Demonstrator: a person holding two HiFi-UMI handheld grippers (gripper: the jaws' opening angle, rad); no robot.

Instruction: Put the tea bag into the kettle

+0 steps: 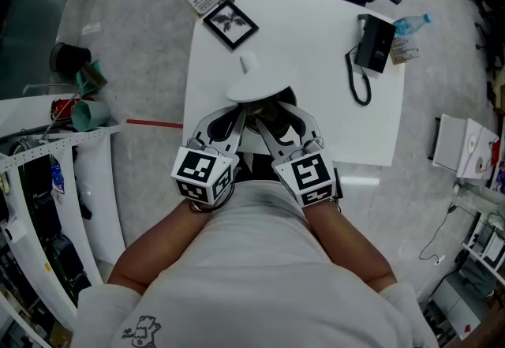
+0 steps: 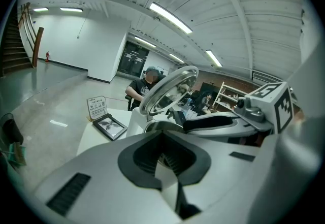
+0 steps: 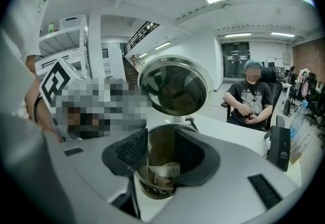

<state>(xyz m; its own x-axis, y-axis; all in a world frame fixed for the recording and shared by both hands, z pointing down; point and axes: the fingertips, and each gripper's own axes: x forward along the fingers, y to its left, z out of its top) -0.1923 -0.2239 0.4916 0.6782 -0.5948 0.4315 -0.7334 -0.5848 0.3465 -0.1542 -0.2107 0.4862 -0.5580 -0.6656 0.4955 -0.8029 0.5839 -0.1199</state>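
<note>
The white paper tea bag [image 3: 165, 171] is seen inside the open-lidded steel kettle [image 3: 157, 141], below the half-parted right hand-held gripper [image 3: 163, 159], which should be lifted straight clear.

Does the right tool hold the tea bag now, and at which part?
Nothing is held. The right tool stands open above the kettle, and the tea bag lies loose inside it, clear of both pads.

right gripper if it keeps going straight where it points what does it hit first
The right gripper points into the open steel kettle; likely the pale tea bag inside first, depth unclear.
</note>
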